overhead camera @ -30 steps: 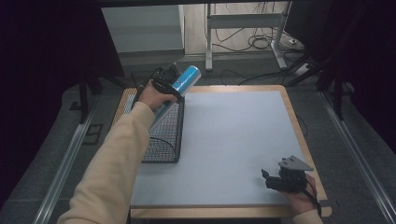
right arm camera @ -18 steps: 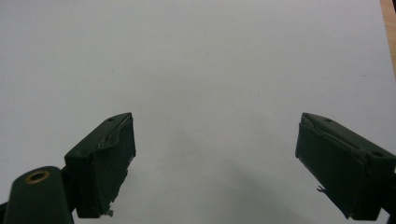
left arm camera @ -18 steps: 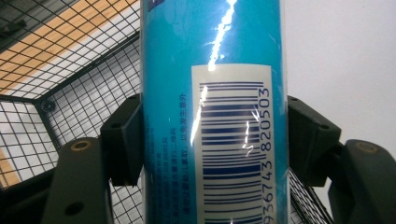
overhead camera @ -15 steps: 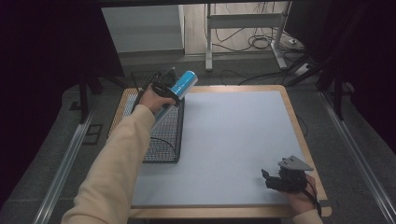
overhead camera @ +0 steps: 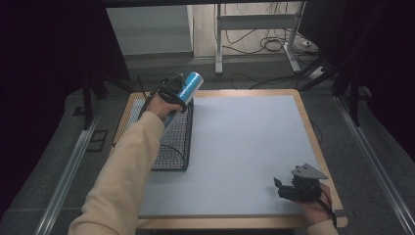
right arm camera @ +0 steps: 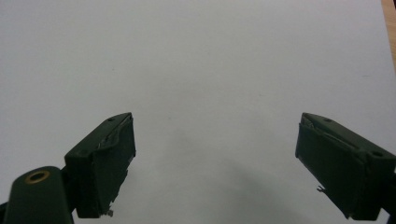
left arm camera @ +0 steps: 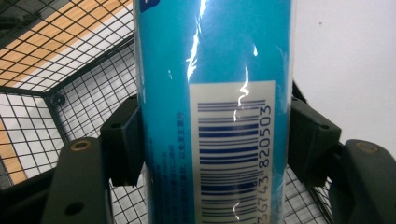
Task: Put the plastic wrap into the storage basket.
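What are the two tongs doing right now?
Left tongs: closed on the blue can, over the wire basket.
Right tongs: open, holding nothing.

On the surface (overhead camera: 235, 147), a wire basket (overhead camera: 169, 142) sits along the left edge. The left hand-held gripper (overhead camera: 176, 93) holds a can (overhead camera: 188, 85) tilted above the basket's far end. The right hand-held gripper (overhead camera: 288, 188) rests at the near right corner, well apart from the basket.

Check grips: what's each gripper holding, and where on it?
Left gripper is shut on the blue tube, jaws pressing opposite sides of its body at the barcode label, above the wire basket. Right gripper: jaws open over the table, holding nothing.
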`<state>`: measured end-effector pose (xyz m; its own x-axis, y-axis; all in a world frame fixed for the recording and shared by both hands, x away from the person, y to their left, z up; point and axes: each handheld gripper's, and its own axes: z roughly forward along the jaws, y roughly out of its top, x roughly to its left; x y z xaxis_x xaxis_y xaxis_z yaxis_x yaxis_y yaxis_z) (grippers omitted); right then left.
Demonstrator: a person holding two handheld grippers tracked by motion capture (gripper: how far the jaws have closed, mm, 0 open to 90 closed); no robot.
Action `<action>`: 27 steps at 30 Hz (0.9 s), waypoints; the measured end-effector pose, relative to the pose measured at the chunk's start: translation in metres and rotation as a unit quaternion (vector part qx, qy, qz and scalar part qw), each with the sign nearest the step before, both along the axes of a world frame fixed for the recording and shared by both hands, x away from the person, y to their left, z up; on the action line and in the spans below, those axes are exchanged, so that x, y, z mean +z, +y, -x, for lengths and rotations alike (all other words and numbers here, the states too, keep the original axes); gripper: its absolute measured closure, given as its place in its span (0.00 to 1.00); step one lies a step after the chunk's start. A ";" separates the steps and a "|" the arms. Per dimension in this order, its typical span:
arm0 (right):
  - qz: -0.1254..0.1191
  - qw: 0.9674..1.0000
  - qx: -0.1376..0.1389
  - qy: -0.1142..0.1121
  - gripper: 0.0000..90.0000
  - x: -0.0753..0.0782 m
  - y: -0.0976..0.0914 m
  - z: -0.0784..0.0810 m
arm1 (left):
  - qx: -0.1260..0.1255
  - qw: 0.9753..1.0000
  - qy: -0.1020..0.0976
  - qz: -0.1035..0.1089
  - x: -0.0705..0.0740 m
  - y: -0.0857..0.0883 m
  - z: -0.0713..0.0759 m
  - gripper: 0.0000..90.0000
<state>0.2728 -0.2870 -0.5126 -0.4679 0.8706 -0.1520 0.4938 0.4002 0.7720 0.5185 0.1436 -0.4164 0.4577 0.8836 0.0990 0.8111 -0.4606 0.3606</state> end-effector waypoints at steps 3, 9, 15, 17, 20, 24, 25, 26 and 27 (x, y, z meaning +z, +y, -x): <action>0.000 1.000 0.000 -0.001 0.14 0.000 0.000 0.000 | 0.002 1.000 0.000 -0.007 -0.004 0.000 -0.002 0.35; 0.000 1.000 0.000 -0.001 0.14 0.000 0.000 0.000 | 0.000 1.000 0.012 -0.022 -0.013 -0.002 -0.006 0.35; 0.001 1.000 0.000 0.000 0.14 0.000 0.000 0.000 | 0.004 1.000 0.009 -0.023 -0.014 -0.001 -0.009 0.35; 0.001 1.000 0.001 0.000 0.14 0.000 0.000 0.000 | 0.011 1.000 0.009 -0.022 -0.016 0.000 -0.010 0.35; 0.001 1.000 0.001 -0.001 0.14 0.000 0.000 0.000 | 0.005 1.000 0.005 -0.025 -0.016 0.000 -0.010 0.34; 0.000 1.000 0.002 -0.001 0.14 0.000 0.000 0.000 | 0.004 1.000 -0.020 -0.021 -0.012 -0.002 -0.008 0.32; 0.000 1.000 0.003 -0.001 0.14 0.000 0.001 0.001 | 0.008 1.000 -0.024 -0.010 -0.009 -0.001 -0.007 0.31; 0.001 1.000 0.003 -0.002 0.14 0.000 0.001 0.001 | 0.011 1.000 -0.022 -0.007 -0.006 0.000 -0.007 0.28; 0.000 1.000 0.003 -0.002 0.14 0.000 0.001 0.001 | 0.014 1.000 -0.022 -0.011 -0.004 0.001 -0.006 0.24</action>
<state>0.2718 -0.2864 -0.5123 -0.4723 0.8678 -0.1542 0.4886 0.4034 0.7737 0.5248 0.1442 -0.4200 0.4272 0.8937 0.1370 0.8080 -0.4453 0.3859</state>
